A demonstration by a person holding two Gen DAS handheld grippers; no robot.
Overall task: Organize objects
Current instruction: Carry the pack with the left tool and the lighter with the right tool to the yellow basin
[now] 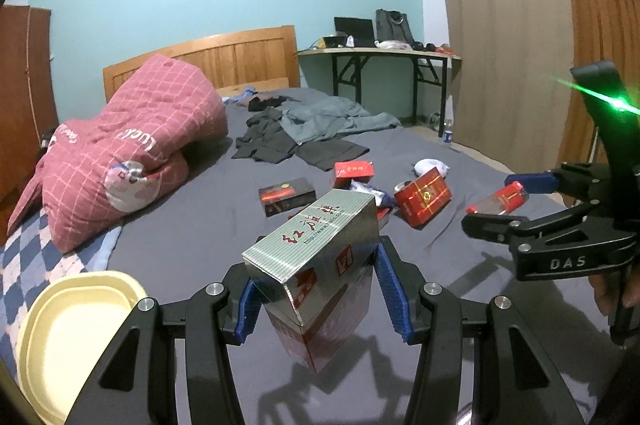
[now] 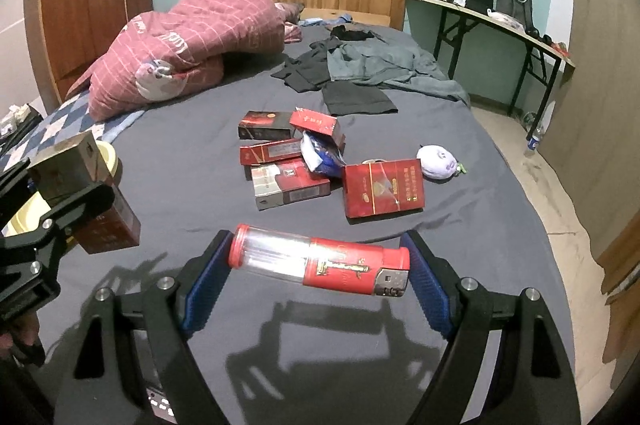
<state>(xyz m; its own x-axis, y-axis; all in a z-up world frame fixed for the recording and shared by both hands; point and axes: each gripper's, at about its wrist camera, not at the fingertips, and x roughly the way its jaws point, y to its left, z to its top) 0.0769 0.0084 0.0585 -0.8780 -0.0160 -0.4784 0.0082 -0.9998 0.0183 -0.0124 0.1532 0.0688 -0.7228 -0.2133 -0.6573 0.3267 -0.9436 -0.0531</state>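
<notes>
Silver-red carton [image 1: 320, 277] clamped in left gripper [image 1: 316, 289] fingers, lighter [image 2: 320, 261] gripped lengthwise by right gripper [image 2: 318, 277], both lifted above grey bed [image 2: 192, 161], cream tray [image 1: 80, 329] at bed's left edge.

Glossy silver cardboard carton [image 1: 316, 261], clear plastic lighter [image 2: 320, 259], matt grey cloth sheet [image 1: 192, 225], wooden headboard [image 1: 240, 59]
</notes>
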